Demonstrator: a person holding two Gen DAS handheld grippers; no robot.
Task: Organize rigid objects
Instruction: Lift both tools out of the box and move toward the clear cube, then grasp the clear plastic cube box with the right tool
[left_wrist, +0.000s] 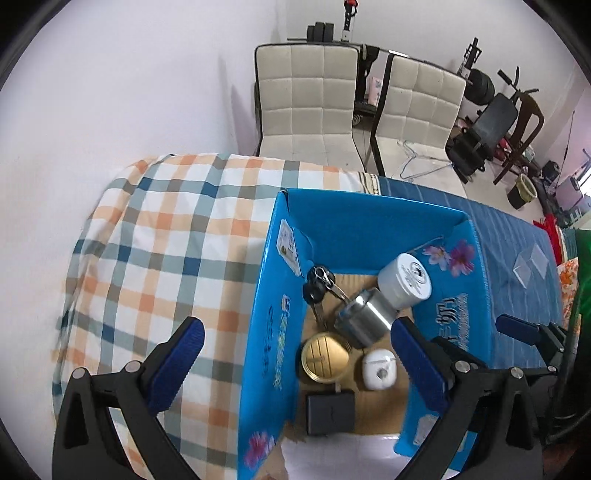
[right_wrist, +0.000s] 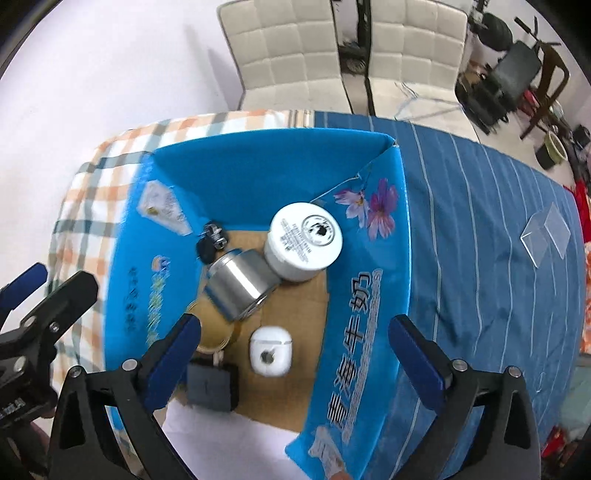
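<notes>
An open blue cardboard box (left_wrist: 351, 221) (right_wrist: 258, 173) stands on the bed, its flaps spread outward. Inside lie a white jar (left_wrist: 404, 280) (right_wrist: 304, 240), a steel tin (left_wrist: 365, 321) (right_wrist: 240, 288) on its side, a bunch of keys (left_wrist: 319, 286) (right_wrist: 212, 240), a gold round tin (left_wrist: 325, 356) (right_wrist: 214, 332), a white earbud case (left_wrist: 378, 369) (right_wrist: 270, 350) and a dark grey block (left_wrist: 330, 413) (right_wrist: 212, 386). My left gripper (left_wrist: 295, 365) hangs above the box's left flap, open and empty. Over the right flap my right gripper (right_wrist: 295, 362) is open too, holding nothing.
A plaid cloth (left_wrist: 166, 258) covers the bed left of the box and a blue striped cloth (right_wrist: 480, 240) lies to the right, with a clear plastic piece (right_wrist: 546, 236) on it. Two white padded chairs (left_wrist: 306, 99) and exercise gear (left_wrist: 495, 114) stand beyond.
</notes>
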